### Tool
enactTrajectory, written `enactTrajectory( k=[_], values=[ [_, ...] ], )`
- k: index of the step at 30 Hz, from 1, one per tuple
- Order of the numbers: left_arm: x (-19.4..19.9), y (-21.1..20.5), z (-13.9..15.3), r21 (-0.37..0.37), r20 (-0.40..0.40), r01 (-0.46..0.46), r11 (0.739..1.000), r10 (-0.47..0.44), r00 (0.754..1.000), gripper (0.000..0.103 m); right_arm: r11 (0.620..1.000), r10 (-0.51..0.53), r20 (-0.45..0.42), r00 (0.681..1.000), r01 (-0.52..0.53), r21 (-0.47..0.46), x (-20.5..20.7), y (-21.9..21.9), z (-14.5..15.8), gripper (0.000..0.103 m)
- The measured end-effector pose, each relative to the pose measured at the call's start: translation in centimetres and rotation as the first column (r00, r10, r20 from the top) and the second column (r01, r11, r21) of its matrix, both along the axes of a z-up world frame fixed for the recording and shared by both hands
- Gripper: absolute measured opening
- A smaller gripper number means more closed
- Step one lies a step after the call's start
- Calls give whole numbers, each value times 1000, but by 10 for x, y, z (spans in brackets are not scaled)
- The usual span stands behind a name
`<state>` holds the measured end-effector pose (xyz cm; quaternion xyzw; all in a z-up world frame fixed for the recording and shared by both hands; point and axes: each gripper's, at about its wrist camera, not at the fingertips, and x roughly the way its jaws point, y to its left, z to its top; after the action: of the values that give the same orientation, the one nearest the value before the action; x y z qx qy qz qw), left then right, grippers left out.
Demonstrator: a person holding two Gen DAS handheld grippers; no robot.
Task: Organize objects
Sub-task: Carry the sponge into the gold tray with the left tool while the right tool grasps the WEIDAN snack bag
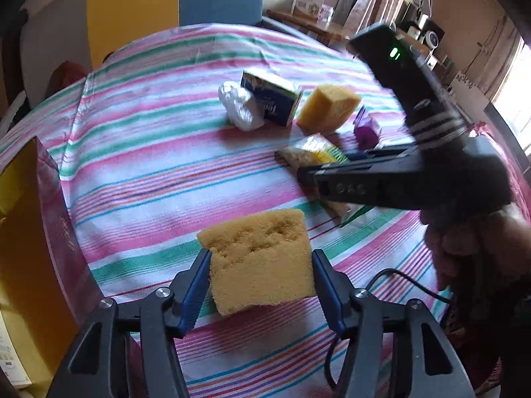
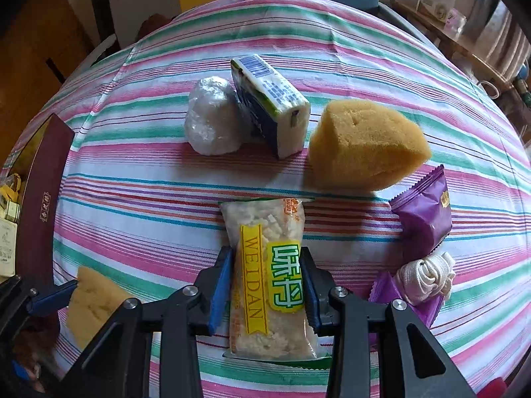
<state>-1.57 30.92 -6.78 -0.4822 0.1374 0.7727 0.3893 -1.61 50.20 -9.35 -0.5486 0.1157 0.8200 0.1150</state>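
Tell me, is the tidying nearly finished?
Not yet. Some small items already sit in the dark red box. In hand: the left gripper holds a yellow sponge block, the right gripper a clear rice-snack packet. Still on the striped tablecloth: a bigger yellow sponge, white plastic-wrapped lump, blue-and-white carton, purple packet, white cord bundle.

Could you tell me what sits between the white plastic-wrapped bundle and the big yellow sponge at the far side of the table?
A blue-and-white carton stands between the bundle and the sponge; both wrist views show it.
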Motion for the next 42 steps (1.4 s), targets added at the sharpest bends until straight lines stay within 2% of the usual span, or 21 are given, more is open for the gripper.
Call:
enactTrajectory(
  k=[8, 12, 15, 18, 23, 27, 34, 36, 42],
  values=[
    [-6, -47, 48, 118, -22, -74, 990, 77, 997, 60, 1000, 13, -2, 1000, -13, 12, 4, 0, 0, 42],
    [-22, -86, 62, 145, -20, -160, 976, 165, 986, 60, 999, 22, 3, 1000, -22, 36, 6, -4, 0, 42],
    [-46, -122, 68, 144, -20, -249, 958, 254, 967, 60, 999, 26, 5, 1000, -26, 47, 4, -9, -2, 42],
    [-81, -160, 66, 122, -27, -351, 929, 356, 934, 60, 998, 31, 9, 999, -32, 59, 4, -12, -5, 42],
    [-145, -211, 50, 64, -26, -501, 863, 503, 864, 60, 997, 35, 12, 999, -36, 67, 4, -16, -5, 42],
    [-178, -231, 32, 11, -32, -565, 825, 565, 825, 60, 997, 39, 14, 999, -39, 73, 3, -17, -4, 42],
    [-208, -250, 3, -71, 4, -613, 787, 615, 789, 61, 997, 38, 15, 999, -39, 74, 3, -18, -4, 42],
    [-212, -254, -4, -103, -7, -624, 775, 627, 779, 61, 997, 37, 15, 999, -38, 73, 3, -19, -4, 42],
    [-216, -257, -10, -117, -15, -617, 778, 620, 784, 73, 997, 36, 15, 999, -37, 73, 2, -19, -3, 42]
  ],
)
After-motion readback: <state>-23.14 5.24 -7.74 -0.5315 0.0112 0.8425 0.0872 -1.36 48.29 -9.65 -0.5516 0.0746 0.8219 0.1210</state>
